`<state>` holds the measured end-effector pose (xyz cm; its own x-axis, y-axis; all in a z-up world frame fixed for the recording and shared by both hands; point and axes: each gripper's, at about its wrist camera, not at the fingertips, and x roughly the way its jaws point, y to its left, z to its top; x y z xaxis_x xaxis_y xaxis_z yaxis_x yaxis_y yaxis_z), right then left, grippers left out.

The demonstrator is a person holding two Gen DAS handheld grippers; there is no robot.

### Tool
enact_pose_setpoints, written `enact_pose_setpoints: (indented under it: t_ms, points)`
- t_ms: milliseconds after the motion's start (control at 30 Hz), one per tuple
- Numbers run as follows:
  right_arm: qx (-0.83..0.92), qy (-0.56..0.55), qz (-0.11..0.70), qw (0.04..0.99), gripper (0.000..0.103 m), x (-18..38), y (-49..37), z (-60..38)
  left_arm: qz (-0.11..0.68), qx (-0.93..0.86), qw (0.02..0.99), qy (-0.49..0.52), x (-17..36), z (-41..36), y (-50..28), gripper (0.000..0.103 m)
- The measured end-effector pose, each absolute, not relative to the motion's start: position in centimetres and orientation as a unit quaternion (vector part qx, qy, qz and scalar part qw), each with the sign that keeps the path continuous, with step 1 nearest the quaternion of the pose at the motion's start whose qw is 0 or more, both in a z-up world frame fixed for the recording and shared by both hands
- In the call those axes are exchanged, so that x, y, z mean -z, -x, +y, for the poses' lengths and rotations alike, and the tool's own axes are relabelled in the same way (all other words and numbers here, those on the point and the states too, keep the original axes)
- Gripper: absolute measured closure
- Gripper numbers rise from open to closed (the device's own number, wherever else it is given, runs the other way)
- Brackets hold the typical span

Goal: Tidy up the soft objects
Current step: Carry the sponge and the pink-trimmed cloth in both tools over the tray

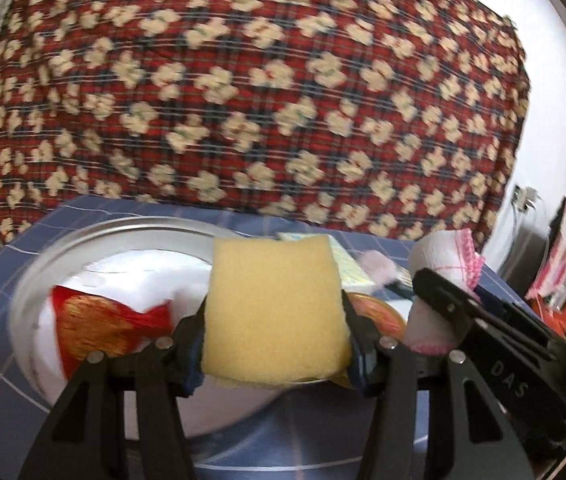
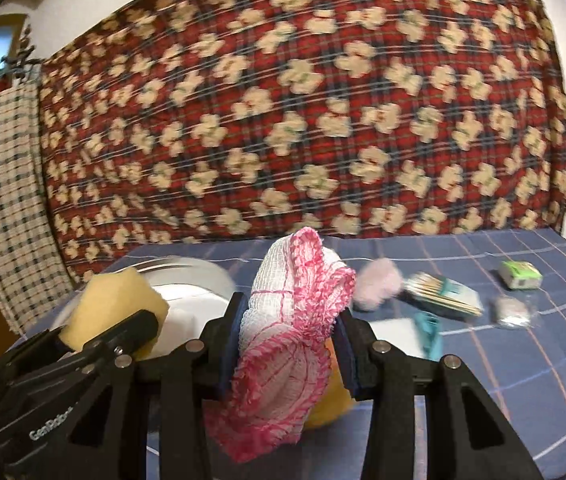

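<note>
Between the fingers of the left gripper [image 1: 275, 344] sits a yellow sponge [image 1: 275, 308], pinched on both sides and standing upright, so these fingers are clamped on it at a middling width. Just behind and below the sponge lies a round metal tray [image 1: 95, 236] holding a white cloth [image 1: 139, 276] and a red and gold pouch [image 1: 91, 320]. To the right of these fingers, close by, the right gripper [image 2: 287, 344] grips a white cloth with pink crochet edging [image 2: 299, 320], which bulges above its fingers and hangs below them. Beyond the right fingers and to their right, on the blue checked worktop [image 2: 503, 368], lie a fluffy pale pink puff [image 2: 377, 284], a packet of thin sticks [image 2: 443, 300], a teal clip [image 2: 429, 332], a small clear bag [image 2: 513, 312] and a green and white box [image 2: 521, 274]; they are blurred. Behind the worktop hangs a red plaid quilt with cream flower shapes [image 2: 303, 120], and a cream checked fabric [image 2: 3, 200] hangs left of it.
</note>
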<state>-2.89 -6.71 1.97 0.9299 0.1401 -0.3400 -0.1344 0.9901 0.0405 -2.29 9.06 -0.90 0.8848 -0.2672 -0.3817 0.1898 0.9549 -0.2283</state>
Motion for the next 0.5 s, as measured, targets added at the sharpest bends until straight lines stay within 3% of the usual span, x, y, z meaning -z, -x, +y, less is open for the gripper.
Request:
enact_pose_setpoints:
  t_ms: [500]
  points:
    - [-0.140, 0.023, 0.166, 0.976, 0.059, -2.8, -1.0, 1.4, 0.201, 0.002, 0.970, 0.134, 1.5, 17.9, 0.6, 0.048]
